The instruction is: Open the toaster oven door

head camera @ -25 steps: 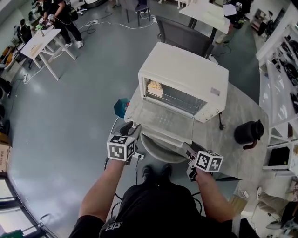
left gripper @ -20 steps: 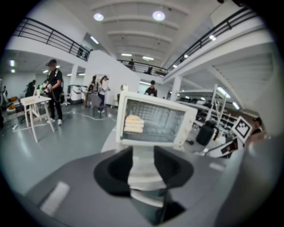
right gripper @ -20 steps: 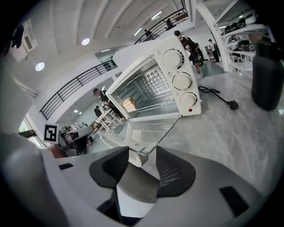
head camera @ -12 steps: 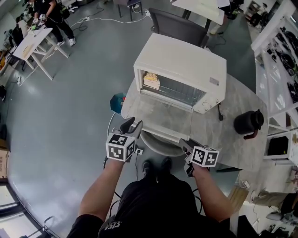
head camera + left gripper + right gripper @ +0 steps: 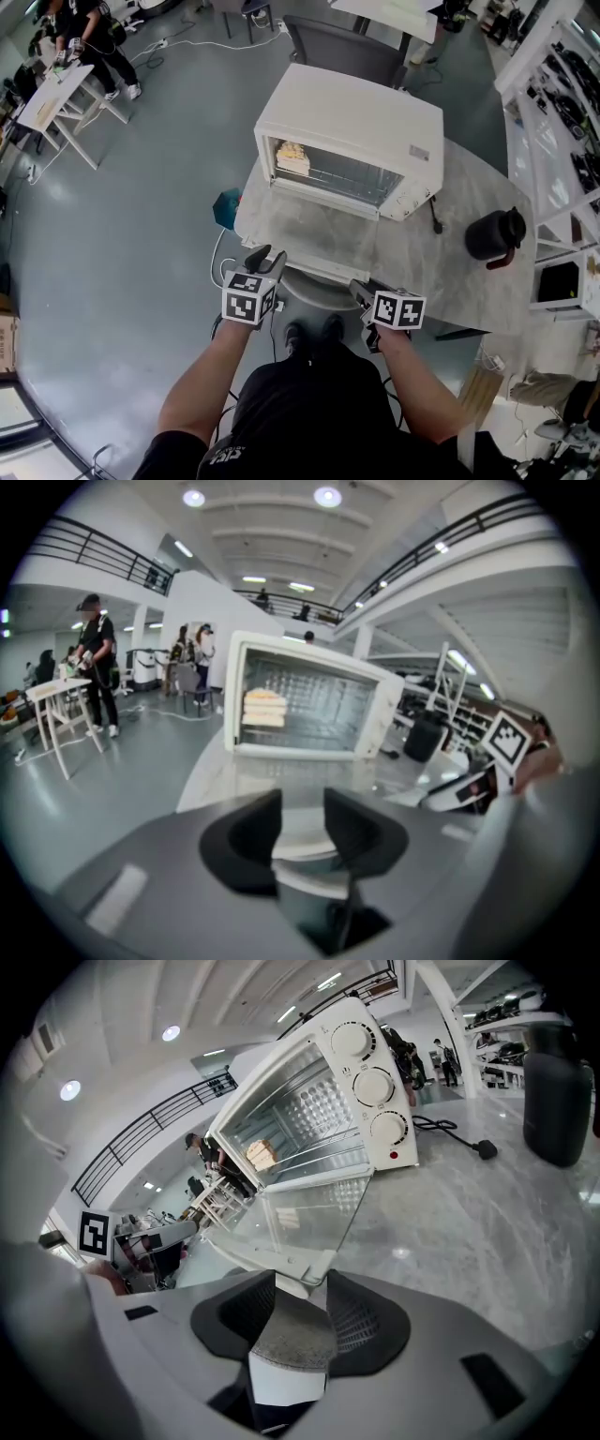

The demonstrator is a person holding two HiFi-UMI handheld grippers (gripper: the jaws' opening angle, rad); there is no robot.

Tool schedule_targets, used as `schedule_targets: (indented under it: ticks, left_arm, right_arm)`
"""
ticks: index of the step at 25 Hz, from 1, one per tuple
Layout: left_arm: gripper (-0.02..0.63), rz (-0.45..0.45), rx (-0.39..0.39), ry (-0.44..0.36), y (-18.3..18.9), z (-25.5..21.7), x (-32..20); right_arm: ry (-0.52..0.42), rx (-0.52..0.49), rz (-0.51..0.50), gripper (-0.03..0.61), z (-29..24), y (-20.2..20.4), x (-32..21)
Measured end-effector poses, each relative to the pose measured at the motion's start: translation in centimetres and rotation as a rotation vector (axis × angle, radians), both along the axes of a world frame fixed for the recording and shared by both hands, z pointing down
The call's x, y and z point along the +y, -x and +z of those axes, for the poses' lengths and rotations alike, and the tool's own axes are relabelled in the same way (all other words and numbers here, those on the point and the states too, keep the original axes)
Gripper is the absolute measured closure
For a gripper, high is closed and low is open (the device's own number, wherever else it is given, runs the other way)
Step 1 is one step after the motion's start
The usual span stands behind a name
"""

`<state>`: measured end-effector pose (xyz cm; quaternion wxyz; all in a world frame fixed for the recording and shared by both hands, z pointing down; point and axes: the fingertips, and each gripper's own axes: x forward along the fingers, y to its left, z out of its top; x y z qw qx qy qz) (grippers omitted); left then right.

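Note:
The white toaster oven (image 5: 356,122) stands on a marble table (image 5: 469,281) with its glass door (image 5: 319,234) folded down flat towards me. Bread (image 5: 291,155) sits on the rack inside. My left gripper (image 5: 258,260) hovers off the door's front left corner. My right gripper (image 5: 361,291) is just before the front right edge. Both are open and have just been closing slightly, with nothing pressed between their pads. In the right gripper view the door's handle (image 5: 309,1265) lies just ahead of the right gripper (image 5: 300,1307). The left gripper view shows the oven (image 5: 309,710) beyond the left gripper (image 5: 302,822).
A black kettle (image 5: 495,234) stands on the table at the right, with the oven's cord and plug (image 5: 434,220) beside it. A round white stool (image 5: 314,291) sits under the table's near edge. A teal object (image 5: 225,204) is on the floor at left. Shelves line the right side.
Both grippers have sunk a little and drawn back from the door's front edge. The door stays down flat and the oven has not moved.

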<state>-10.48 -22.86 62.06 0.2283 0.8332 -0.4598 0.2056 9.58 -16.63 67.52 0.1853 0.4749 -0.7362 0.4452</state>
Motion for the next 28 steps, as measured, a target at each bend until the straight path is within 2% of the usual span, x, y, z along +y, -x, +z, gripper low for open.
schedule_targets:
  ticks: [7,13,23,28]
  left_arm:
    - [0.466,-0.01,-0.072,0.041,-0.4,2.6,0.2]
    - [0.466,-0.023,-0.079,0.1,-0.4,4.3,0.6]
    - [0.466,-0.029,-0.095,0.134,0.5,6.4,0.9]
    - [0.468,-0.038,-0.112,0.15,0.9,7.0,1.1]
  right_arm:
    - [-0.005,-0.004,0.006,0.431,0.0,-0.6,0.6]
    - [-0.033,0.01,0.022,0.434,-1.2,-2.1,0.7]
    - [-0.049,0.006,0.009,0.446,-2.9,-2.6,1.3]
    - [-0.112,0.021,-0.012,0.489,-5.1,-3.0,0.7]
